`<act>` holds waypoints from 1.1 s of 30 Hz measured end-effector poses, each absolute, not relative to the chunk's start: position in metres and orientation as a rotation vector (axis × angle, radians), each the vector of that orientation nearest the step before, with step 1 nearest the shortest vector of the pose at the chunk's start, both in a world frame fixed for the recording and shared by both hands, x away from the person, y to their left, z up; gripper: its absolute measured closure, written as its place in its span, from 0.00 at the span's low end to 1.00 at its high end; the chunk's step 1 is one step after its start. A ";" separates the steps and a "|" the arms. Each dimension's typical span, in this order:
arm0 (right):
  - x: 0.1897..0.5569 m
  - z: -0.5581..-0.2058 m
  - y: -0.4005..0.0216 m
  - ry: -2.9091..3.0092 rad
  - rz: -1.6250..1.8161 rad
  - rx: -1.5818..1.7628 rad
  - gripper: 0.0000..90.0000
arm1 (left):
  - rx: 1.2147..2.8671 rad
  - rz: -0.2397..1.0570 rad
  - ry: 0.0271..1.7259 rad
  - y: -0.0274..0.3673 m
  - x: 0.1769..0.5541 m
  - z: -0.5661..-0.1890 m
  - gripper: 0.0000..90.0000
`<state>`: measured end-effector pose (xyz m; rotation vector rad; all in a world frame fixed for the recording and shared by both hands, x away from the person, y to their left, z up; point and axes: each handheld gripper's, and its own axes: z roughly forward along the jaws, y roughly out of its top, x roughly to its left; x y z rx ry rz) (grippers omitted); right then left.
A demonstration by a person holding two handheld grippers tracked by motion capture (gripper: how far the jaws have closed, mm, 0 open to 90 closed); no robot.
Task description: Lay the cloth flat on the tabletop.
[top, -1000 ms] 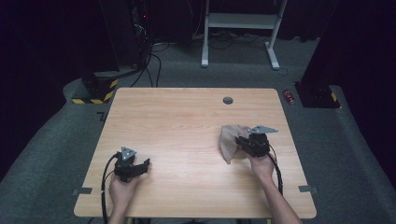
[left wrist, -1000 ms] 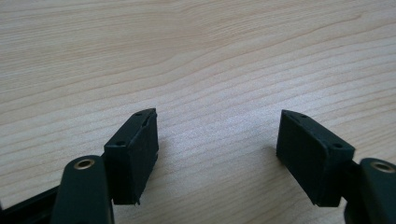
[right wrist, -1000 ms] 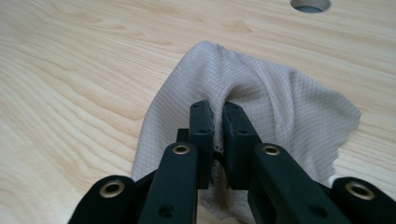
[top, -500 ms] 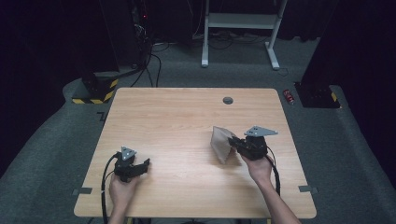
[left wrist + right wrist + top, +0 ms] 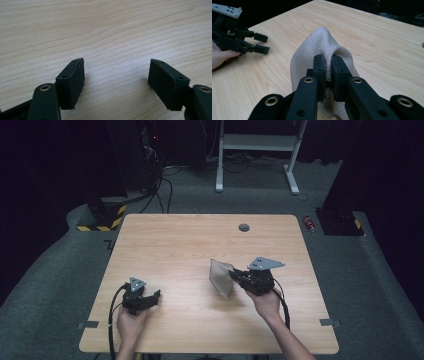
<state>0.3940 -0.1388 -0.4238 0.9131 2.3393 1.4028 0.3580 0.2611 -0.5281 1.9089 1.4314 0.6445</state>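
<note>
Beige cloth [image 5: 322, 47], woven in a small grid, was pinched between the fingers of the right gripper [image 5: 329, 65], which were almost closed with a fold of the fabric pressed between them. In the high view the cloth [image 5: 220, 276] hung from this gripper [image 5: 239, 276] over the right half of the wooden counter [image 5: 180, 240], its lower edge near or on the wood; I could not tell which. The left gripper [image 5: 150, 299] rested low at the front left of the counter, well apart from the cloth, and its fingers [image 5: 71, 82] stood wide open with nothing between them.

I judged that the grip was the weak point: only a narrow fold was caught, so a quick pull or swing might let the fabric slip out. If the loose edge dragged on the wood, the cloth might also bunch or twist.

Counted: one cloth, two grippers, one counter, and one small dark round fitting [image 5: 244, 227] near its far edge.
</note>
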 end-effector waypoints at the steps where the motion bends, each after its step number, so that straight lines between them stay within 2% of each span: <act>1: 0.394 -0.424 -0.139 2.339 1.403 0.913 0.92 | 1.909 0.645 1.431 0.261 0.358 -0.528 0.33; 22: 0.383 -0.427 -0.108 2.399 1.414 0.820 0.92 | 1.906 0.645 1.433 0.261 0.358 -0.528 0.33; 31: 0.396 -0.460 -0.103 2.467 1.357 0.912 0.89 | 1.904 0.649 1.437 0.260 0.358 -0.528 0.33; 33: 0.403 -0.474 -0.102 2.490 1.318 0.981 0.84 | 1.905 0.649 1.430 0.260 0.358 -0.528 0.38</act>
